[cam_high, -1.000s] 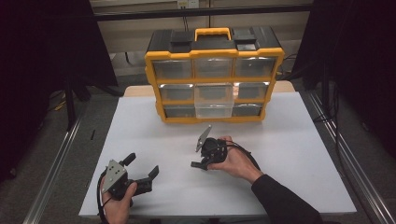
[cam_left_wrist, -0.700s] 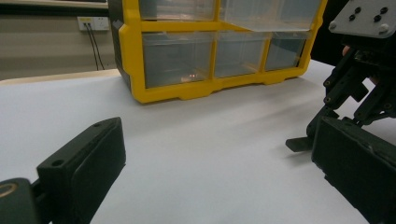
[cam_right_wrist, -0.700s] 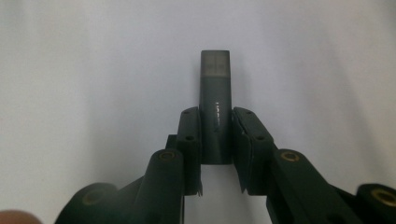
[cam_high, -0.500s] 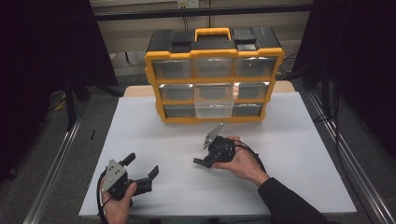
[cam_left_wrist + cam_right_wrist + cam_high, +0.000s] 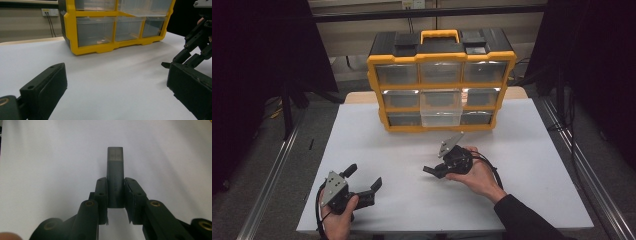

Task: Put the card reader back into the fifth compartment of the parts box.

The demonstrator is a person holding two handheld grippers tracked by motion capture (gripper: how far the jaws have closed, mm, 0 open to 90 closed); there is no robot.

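Dark curtains are hanging on both sides of a white-topped bench (image 5: 532, 150), and a pale wall is running behind it. A yellow-and-black plastic organiser cabinet with clear drawers (image 5: 439, 82) is standing upright at the far side of the bench, its yellow handle on top; one middle drawer is jutting forward a little from the front.

The right gripper (image 5: 430, 170), a black two-jaw tool in the person's right hand (image 5: 477, 177), is lying low over the middle of the bench, near the cabinet's front and pointing toward the left of the high view. In the right gripper view its jaws are pressing from both sides on a small dark grey rectangular block (image 5: 115, 180), which is sticking out forward beyond the pads above the bare white surface. So the block is sitting in that gripper, in front of the cabinet and apart from it.

The left gripper (image 5: 365, 178), in the person's left hand (image 5: 337, 220), is hovering near the front left corner of the bench, well apart from the right one. Its jaws are standing wide open, and nothing is lying between them in the left gripper view.
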